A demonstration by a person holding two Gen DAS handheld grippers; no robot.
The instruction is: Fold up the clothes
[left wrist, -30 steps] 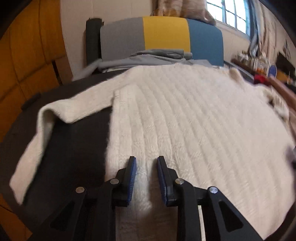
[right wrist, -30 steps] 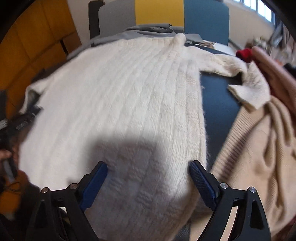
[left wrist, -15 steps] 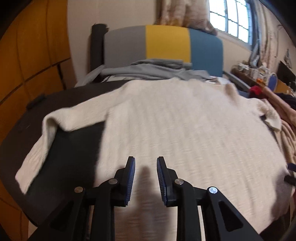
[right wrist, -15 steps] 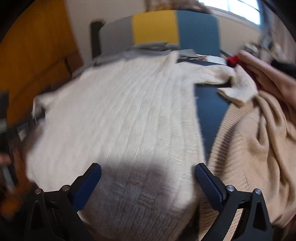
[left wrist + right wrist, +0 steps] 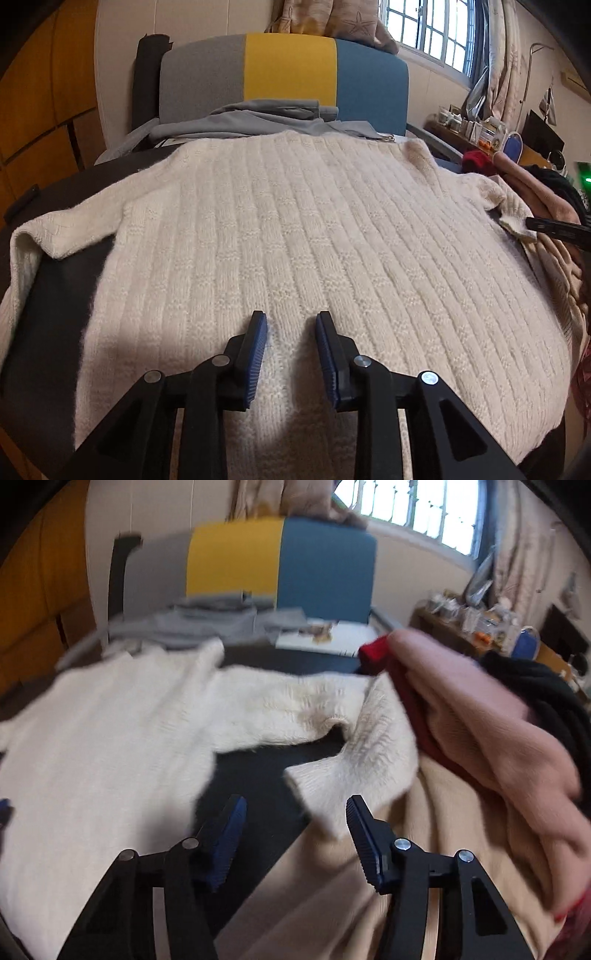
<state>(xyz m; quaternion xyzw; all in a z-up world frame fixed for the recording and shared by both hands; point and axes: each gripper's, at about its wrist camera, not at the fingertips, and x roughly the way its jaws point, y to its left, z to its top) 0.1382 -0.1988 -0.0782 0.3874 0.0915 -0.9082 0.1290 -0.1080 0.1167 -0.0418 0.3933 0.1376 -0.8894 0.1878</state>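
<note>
A chair back (image 5: pixel 284 66) in three upholstered panels, grey, yellow and blue, stands at the far edge of the dark table top (image 5: pixel 62 295). A barred window (image 5: pixel 428 33) with pale patterned curtains (image 5: pixel 325 18) sits above it. Orange wooden panelling (image 5: pixel 40 103) covers the left wall. A cluttered wooden shelf (image 5: pixel 476 129) of small jars runs along the right.

Left wrist view looks forward and down from close above the cream ribbed knit sweater (image 5: pixel 295 240), which fills the frame centre. Right wrist view, blurred, faces its right sleeve (image 5: pixel 332 738). Both share the grey-yellow-blue striped chair back (image 5: pixel 288 88) at upper centre.
</note>
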